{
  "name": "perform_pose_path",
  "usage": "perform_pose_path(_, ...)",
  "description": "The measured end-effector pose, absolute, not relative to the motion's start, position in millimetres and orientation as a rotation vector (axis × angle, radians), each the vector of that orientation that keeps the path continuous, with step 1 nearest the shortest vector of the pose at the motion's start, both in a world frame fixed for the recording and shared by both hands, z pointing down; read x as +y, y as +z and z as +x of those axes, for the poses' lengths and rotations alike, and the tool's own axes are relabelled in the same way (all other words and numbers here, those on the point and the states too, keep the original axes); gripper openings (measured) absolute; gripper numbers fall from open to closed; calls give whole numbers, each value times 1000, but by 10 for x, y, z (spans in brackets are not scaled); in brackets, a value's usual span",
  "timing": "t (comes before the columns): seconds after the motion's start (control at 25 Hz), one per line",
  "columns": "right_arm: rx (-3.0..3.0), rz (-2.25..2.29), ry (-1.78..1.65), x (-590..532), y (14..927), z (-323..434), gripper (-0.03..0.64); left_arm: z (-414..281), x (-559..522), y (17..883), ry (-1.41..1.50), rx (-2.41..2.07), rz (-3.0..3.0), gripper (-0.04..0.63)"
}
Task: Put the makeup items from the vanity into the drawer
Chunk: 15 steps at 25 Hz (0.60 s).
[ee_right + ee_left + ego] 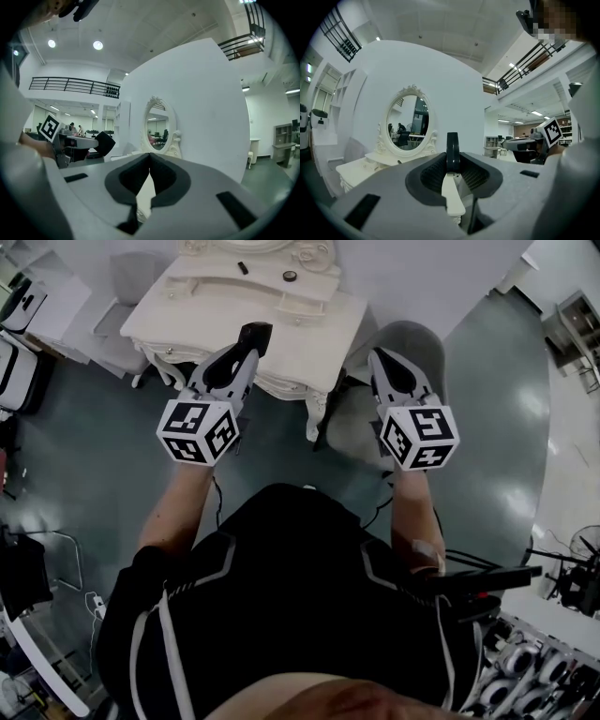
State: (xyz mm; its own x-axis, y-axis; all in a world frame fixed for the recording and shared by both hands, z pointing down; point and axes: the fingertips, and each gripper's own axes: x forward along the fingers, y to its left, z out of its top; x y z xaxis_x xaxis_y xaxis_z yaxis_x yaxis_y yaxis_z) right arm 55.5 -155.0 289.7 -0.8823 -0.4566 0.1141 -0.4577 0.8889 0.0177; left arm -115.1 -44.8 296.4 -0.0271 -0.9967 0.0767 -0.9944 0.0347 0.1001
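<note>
The person stands before the white vanity, a gripper in each hand, both held out at about the same height and well apart. The left gripper has its jaws closed narrow on a flat black makeup item. In the left gripper view that item stands upright and edge-on between the jaws of the left gripper, its rounded top rising above them. From the head view the held item sits over the front edge of the counter, on the vanity's left part. The right gripper hangs to the right of the vanity, above a grey chair that stands just beside the vanity's corner. In the right gripper view the jaws of the right gripper are pressed together at the tips with nothing between them. Two more small things lie toward the back of the counter, near the mirror's base: a short black stick-shaped item and, to its right, a small round item. They lie apart from each other and well away from both grippers. The oval mirror in its ornate white frame stands against a curved white wall. The same mirror shows ahead of the right gripper.
</note>
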Motion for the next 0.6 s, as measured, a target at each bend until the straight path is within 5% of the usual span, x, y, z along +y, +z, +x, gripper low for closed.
perform_pose_path(0.6,-2933,695,27,-2155,2997,613,5,-1325,-1372,3154,61,-2140,2098,91)
